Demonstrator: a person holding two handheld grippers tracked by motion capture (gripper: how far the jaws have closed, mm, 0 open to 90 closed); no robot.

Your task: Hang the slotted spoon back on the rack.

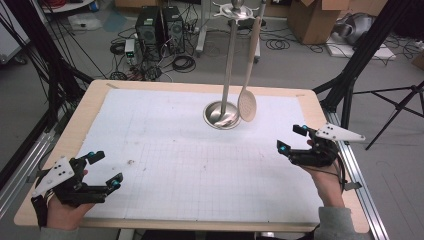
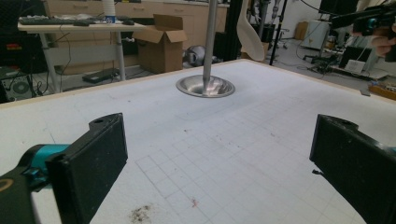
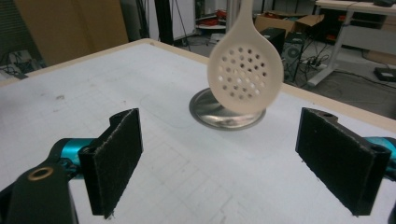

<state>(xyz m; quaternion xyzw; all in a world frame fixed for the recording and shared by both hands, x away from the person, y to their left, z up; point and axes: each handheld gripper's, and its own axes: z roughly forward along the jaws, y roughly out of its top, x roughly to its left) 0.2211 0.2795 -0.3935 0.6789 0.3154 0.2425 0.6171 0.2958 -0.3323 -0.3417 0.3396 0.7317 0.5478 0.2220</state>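
I see bright, even light from above. Shadows are soft. My close black jaws look a bit blurry.

The left gripper looks across a white gridded mat with its two black jaws set wide apart, nothing between them. A teal fitting sits behind the jaw at the view's left. Near the far edge stands a round metal base with a pole rising upright from its middle. A pale spoon hangs just beside the pole, clear of the mat. Brown specks mark the mat between the jaws. At the top corner the other gripper shows, held in a hand
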